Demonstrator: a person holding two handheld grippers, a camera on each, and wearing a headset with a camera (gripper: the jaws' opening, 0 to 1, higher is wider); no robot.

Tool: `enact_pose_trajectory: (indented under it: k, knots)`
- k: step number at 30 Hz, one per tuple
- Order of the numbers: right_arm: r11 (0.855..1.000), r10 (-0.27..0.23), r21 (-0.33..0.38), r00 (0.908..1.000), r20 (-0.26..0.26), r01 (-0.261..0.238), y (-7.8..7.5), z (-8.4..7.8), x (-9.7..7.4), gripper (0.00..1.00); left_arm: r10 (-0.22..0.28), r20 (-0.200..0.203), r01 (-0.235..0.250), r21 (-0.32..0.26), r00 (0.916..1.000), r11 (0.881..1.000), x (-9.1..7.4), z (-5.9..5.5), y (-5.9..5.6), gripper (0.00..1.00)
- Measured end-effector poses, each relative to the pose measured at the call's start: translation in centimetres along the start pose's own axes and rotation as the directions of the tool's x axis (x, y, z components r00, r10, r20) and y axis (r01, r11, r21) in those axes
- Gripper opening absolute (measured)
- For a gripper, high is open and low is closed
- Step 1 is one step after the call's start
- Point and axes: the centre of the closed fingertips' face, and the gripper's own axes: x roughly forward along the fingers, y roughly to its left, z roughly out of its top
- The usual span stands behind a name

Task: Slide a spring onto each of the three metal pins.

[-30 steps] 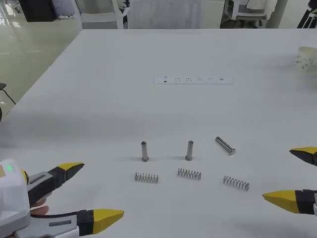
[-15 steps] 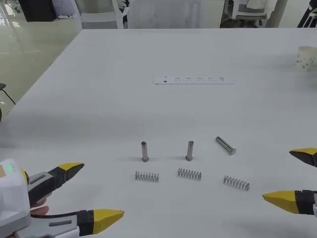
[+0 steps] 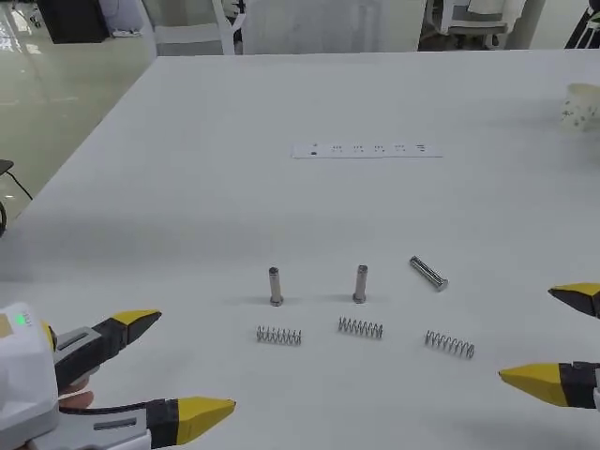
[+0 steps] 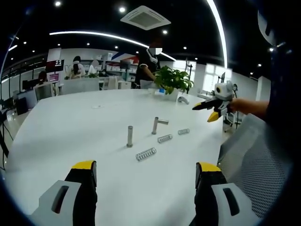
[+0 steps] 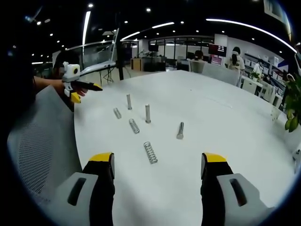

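Observation:
Two metal pins [image 3: 275, 286] [image 3: 361, 283] stand upright on the white table [image 3: 187, 187]. A third pin [image 3: 427, 274] lies on its side to their right. Three springs [image 3: 278, 336] [image 3: 360, 327] [image 3: 449, 345] lie flat in a row just in front of the pins. My left gripper [image 3: 178, 364] is open at the lower left, apart from the left spring. My right gripper [image 3: 551, 340] is open at the lower right, beside the right spring. The left gripper view has the nearest spring [image 4: 146, 154] ahead of the jaws; the right gripper view has a spring [image 5: 150, 152] between its open jaws' line.
A flat white power strip [image 3: 367, 151] lies further back on the table. A small white cup-like object [image 3: 582, 106] sits at the far right edge. Chairs [image 3: 187, 23] stand beyond the far edge. A potted plant [image 4: 173, 81] and people show in the left gripper view.

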Motion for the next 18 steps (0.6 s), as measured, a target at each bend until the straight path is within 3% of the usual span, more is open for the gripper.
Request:
enact_pose_trajectory:
  k: [18]
  knots:
    - [1.0, -0.006, 0.014, 0.9999, 0.01, 0.005, -0.04, -0.37, -0.3, 0.75, -0.004, -0.005, 0.004, 0.02, 1.0, 1.0, 0.07, 0.71, -0.15, 0.83]
